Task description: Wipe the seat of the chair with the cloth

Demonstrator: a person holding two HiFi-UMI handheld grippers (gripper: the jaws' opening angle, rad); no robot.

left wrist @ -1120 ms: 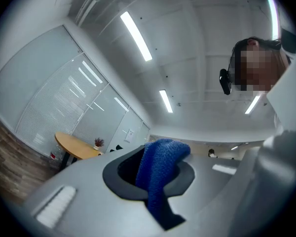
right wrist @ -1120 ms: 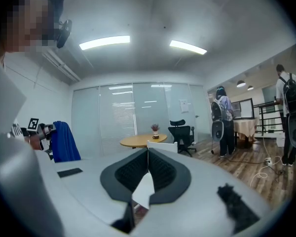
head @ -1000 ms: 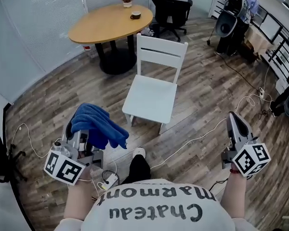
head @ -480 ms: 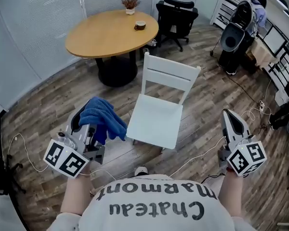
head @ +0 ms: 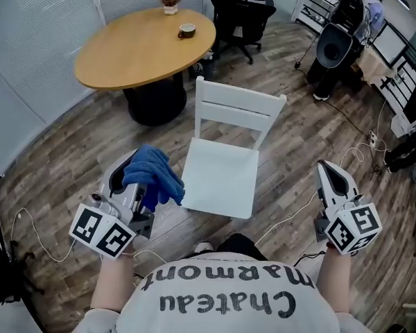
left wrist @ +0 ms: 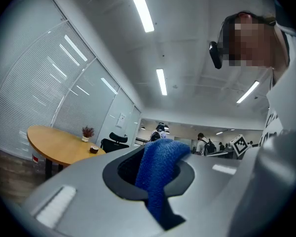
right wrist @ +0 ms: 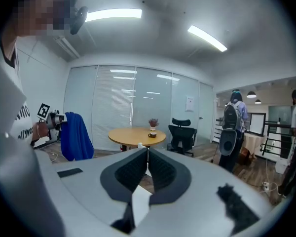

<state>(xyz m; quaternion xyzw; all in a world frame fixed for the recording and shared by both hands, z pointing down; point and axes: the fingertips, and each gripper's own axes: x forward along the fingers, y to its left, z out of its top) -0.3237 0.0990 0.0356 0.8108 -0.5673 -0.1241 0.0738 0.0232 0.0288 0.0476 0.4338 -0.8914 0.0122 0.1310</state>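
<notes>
I am holding the blue cloth (head: pixel 154 177) clamped in the left gripper (head: pixel 125 177), raised just beside the left edge of the white chair's seat (head: pixel 222 182) and seemingly not yet touching it. The right gripper (head: pixel 328 174) is hanging pressed together and empty, well apart on the far side. I am judging this the approach; next I am needing to lower the cloth onto the seat and sweep across.

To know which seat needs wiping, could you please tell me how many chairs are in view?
2. The white chair stands nearest, mid-frame in the head view; the black office chair stands farther back, beside the round table. More may be hidden by clutter.
</notes>
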